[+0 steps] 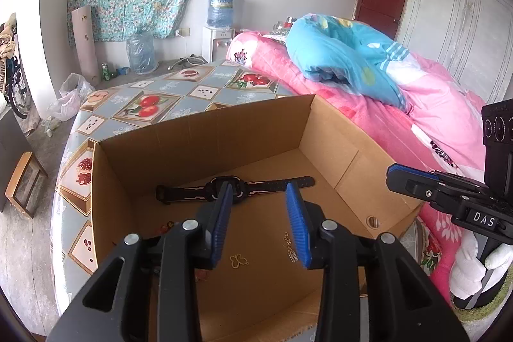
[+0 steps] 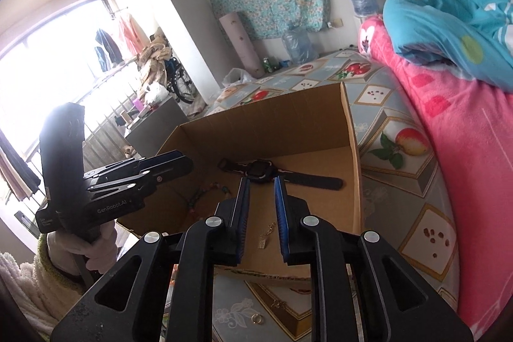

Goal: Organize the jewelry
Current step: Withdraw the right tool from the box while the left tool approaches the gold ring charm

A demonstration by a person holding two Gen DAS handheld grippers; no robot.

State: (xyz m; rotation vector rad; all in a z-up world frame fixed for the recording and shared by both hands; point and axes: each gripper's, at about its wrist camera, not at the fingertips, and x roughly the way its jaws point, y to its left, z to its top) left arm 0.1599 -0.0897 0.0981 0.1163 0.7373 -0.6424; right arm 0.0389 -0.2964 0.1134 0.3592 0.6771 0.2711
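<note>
Both black blue-padded grippers, left [image 1: 259, 223] and right [image 2: 261, 215], are being held apart and empty over the brown cardboard box [image 1: 198, 130]. Gold chain bracelet [image 1: 291, 247] is lying inside; small gold ring [image 2: 256, 319] outside is risking being overlooked.

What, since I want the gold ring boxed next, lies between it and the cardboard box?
Only a small gold piece on the tablecloth, just boxward of the gold ring. Past it, the near edge of the cardboard box looks low. Nothing else visible blocks the way.
</note>
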